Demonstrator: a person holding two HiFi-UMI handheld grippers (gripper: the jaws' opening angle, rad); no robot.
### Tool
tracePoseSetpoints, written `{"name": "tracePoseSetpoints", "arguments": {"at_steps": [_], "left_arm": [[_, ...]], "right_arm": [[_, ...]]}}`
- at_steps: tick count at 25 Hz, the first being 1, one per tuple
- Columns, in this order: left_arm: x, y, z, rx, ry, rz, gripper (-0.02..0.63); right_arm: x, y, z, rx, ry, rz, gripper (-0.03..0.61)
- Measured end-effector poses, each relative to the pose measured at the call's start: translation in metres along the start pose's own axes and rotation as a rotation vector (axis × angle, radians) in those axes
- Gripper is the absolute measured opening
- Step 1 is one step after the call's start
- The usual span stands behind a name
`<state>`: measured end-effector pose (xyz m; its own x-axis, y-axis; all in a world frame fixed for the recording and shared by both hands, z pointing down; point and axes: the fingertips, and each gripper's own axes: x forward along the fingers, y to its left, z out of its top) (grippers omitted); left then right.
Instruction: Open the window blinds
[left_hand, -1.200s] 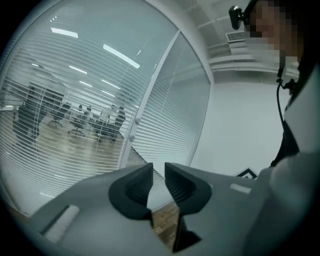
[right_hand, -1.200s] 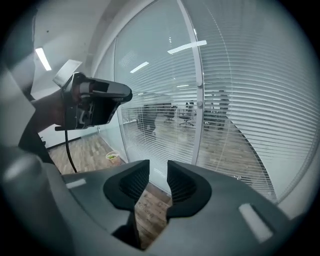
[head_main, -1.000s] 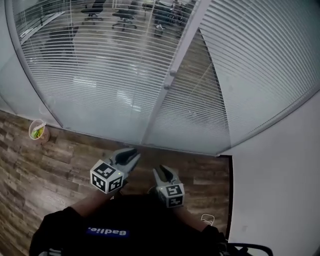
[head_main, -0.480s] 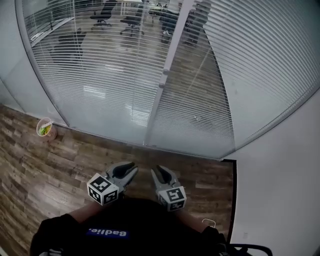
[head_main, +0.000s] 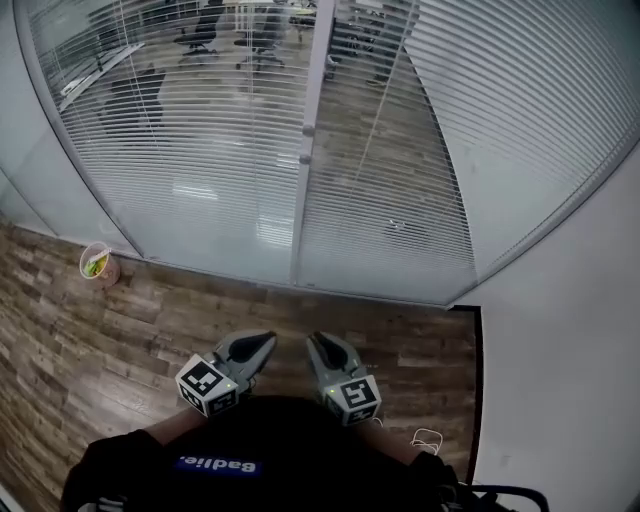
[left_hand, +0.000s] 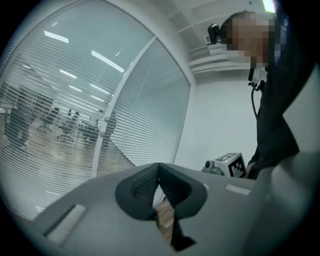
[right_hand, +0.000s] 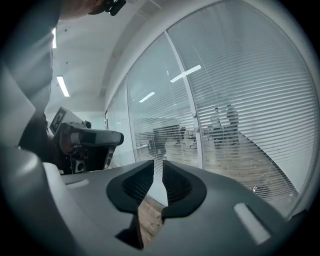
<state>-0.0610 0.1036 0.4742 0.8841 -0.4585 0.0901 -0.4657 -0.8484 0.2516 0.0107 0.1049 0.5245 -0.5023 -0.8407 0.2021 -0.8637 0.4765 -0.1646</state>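
Note:
The window blinds (head_main: 190, 150) hang behind glass, slats near level, with an office visible through them. A white frame post (head_main: 303, 190) with two small knobs (head_main: 306, 132) divides the panes. Both grippers are held low near my body, well short of the glass. My left gripper (head_main: 262, 343) is shut; its pads meet at the tips (left_hand: 159, 167) with nothing in them. My right gripper (head_main: 318, 343) stands open by a narrow gap (right_hand: 157, 167); its jaws have just been closing and nothing is between them. The post (right_hand: 192, 125) lies ahead of the right gripper.
A paper cup (head_main: 98, 266) with green contents stands on the wood floor (head_main: 120, 330) by the glass at left. A white wall (head_main: 560, 350) closes off the right side. A thin cable (head_main: 428, 438) lies on the floor near it.
Both grippers have drawn lower in the head view, nearer my body. The frame post has shifted left and stands more upright in the picture. The right jaws look narrower.

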Motion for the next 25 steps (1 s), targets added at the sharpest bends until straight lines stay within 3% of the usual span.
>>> {"name": "tracePoseSetpoints", "arguments": {"at_steps": [5, 9, 25], "left_arm": [[0.004, -0.007, 0.007, 0.045, -0.004, -0.077, -0.002], [-0.003, 0.013, 0.007, 0.021, -0.018, -0.066, 0.0], [-0.016, 0.016, 0.008, 0.016, -0.012, -0.103, 0.0]], "right_arm": [[-0.005, 0.004, 0.022, -0.052, -0.058, -0.041, 0.043], [0.0, 0.008, 0.031, -0.092, -0.09, -0.039, 0.003], [0.01, 0.026, 0.025, -0.103, -0.065, -0.065, 0.003]]}}
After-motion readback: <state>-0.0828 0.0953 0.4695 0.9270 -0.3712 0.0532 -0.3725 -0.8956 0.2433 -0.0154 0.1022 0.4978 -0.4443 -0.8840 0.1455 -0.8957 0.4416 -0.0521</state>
